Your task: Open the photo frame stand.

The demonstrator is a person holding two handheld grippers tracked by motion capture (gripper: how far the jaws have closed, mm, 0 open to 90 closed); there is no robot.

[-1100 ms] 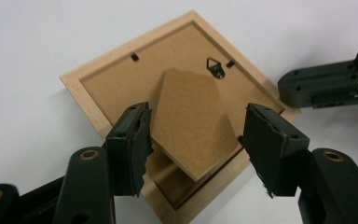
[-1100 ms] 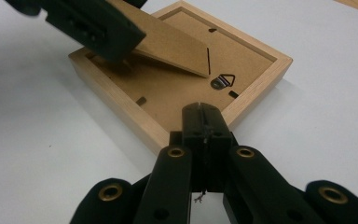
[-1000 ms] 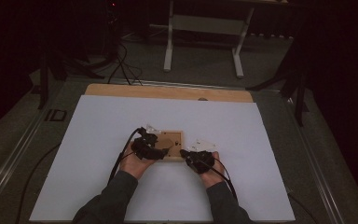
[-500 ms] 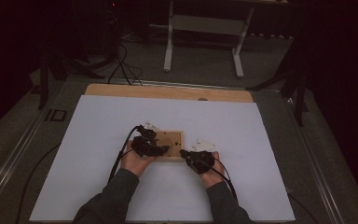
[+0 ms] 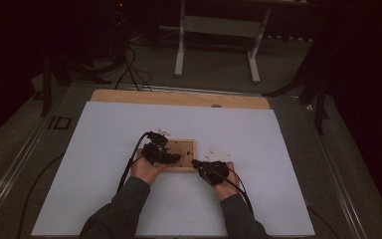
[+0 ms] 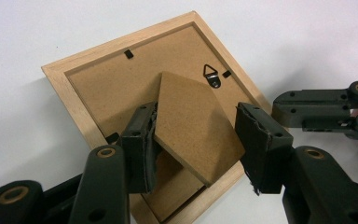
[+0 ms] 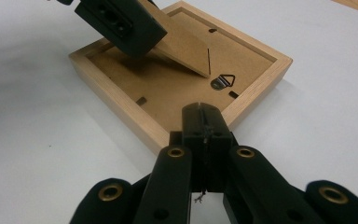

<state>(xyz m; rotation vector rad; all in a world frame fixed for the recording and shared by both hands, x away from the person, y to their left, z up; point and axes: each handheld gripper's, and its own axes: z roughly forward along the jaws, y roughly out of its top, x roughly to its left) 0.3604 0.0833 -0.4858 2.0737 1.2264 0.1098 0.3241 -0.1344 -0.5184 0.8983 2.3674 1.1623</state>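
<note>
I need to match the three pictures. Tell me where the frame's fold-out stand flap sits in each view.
High view: the stand flap is mid-table on the wooden frame, under the left tool.
Left gripper view: centre, between that tool's pads.
Right gripper view: upper middle.
Shared landmark: the metal hanger.

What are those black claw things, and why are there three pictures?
A person sits at a table and holds a grabbing tool in each hand. One camera looks down from above. Two more cameras ride on the tools and look along their black jaws.

A white sheet covers the table. On it lies a wooden picture frame, face down, so you see its brown back and its little hanging hook.

The left tool has its jaws on either side of the frame's stand flap, which is lifted up. The jaws have just been closing, but I can't tell if they pinch it yet. The right tool is shut, with its tip at the frame's edge.
</note>
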